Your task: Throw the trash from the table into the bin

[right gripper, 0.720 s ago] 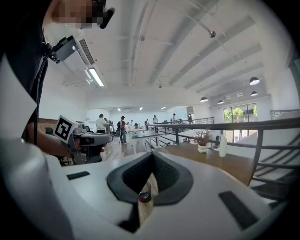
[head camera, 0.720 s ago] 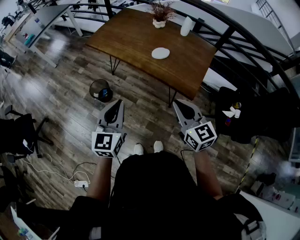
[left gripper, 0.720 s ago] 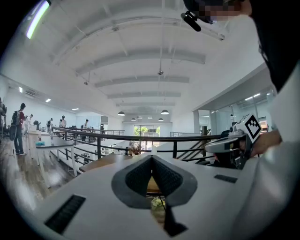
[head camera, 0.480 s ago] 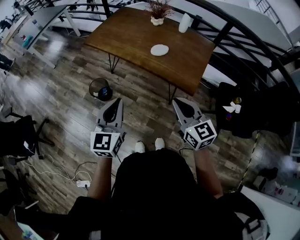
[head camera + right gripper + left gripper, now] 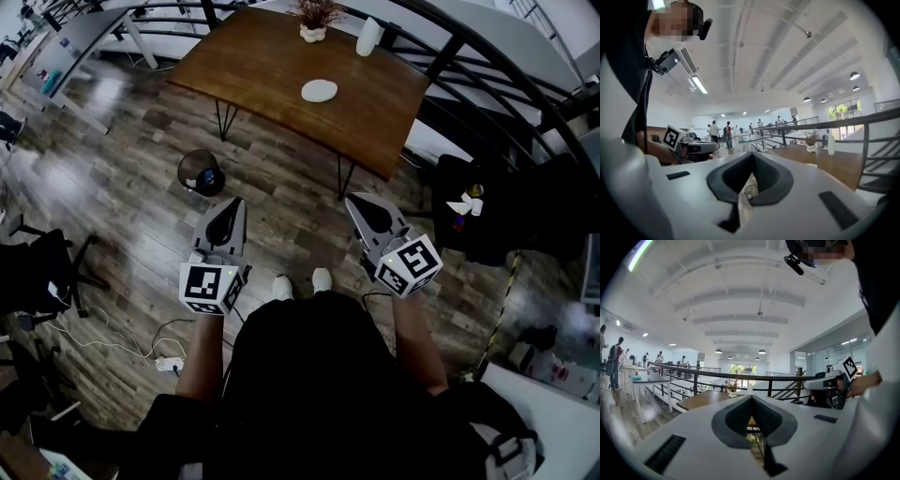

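Wood-plank floor [image 5: 112, 187], black railing [image 5: 730, 375], white vaulted ceiling [image 5: 740, 296].

You have no word, number or brand name to read anywhere ahead of or beside your tools. The only printed marks are the black-and-white square patterns on the cubes at the rear of your left gripper [image 5: 232, 204] and right gripper [image 5: 356, 202], which bear no letters or digits.
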A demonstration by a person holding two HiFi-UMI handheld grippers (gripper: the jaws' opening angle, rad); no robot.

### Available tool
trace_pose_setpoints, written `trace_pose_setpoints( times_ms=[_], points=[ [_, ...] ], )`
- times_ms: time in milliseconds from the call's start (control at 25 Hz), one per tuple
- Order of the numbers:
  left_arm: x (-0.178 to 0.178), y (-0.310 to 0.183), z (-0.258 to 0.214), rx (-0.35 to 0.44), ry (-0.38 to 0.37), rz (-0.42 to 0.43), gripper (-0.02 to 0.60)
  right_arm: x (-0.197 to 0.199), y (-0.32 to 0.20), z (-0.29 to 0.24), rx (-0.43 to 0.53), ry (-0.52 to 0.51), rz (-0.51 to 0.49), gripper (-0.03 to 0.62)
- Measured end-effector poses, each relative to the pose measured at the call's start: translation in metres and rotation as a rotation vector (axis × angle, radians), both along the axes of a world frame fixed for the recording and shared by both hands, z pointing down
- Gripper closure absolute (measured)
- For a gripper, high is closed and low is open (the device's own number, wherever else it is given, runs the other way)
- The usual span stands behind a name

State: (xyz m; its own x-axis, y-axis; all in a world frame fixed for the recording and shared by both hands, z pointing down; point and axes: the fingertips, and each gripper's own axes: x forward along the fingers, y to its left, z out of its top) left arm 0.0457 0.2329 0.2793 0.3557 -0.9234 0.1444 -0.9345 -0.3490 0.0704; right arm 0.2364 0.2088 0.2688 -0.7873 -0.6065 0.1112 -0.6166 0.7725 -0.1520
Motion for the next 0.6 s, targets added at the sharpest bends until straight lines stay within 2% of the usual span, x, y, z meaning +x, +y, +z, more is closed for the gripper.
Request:
trace_pose_setpoints(
  times_ms=[120, 320, 480, 600],
  points=[
    [0.003, 0.004, 0.003, -0.010, -0.013, 0.039, 0.571, -0.012, 0.012, -0.005, 0.026, -0.023, -0.069, 0.580],
    [-0.010, 0.010, 0.009, -0.015, -0.006, 0.061, 0.571, -0.017, 0.014, 0.000, 0.030, -0.041, -0.010, 0.580],
    [-0.030, 0.015, 0.009, 0.002, -0.007, 0.031, 0.571, -0.019, 0.018, 0.008, 0.021, 0.005, 0.033, 0.580],
    [-0.045, 0.017, 0.010, 0.016, -0.019, 0.003, 0.571, -0.018, 0.017, 0.012, -0.005, 0.000, 0.071, 0.580]
  ],
)
